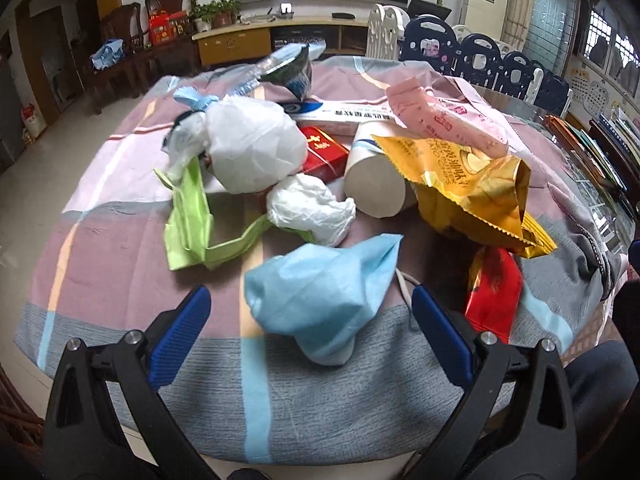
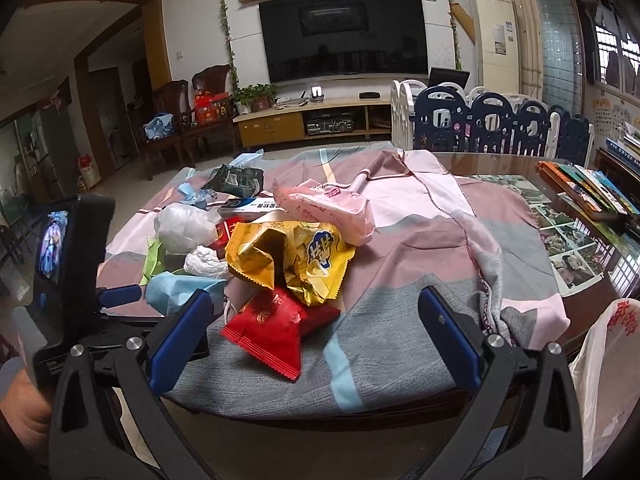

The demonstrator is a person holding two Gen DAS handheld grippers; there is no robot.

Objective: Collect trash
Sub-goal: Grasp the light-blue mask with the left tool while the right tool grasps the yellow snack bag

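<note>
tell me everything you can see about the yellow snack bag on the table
The yellow snack bag is a crinkled foil-look packet, torn open and crumpled, its shiny gold inside showing, with zigzag sealed edges and printed lettering and a blue logo on the front. It lies slumped on the checked cloth in the middle of the trash pile. The pink wrapper overlaps its far edge, the red packet sits against its near edge, and from the left wrist view it leans over the cardboard tube. Neither claw touches it.

Soft, even daylight enters from the barred windows [image 2: 612,60] on the right, casting only faint shadows. Glare sheens the dark glass-topped table [image 2: 500,164]. Fisheye distortion bends the edges, with black vignetted corners; the centre stays sharp.
</note>
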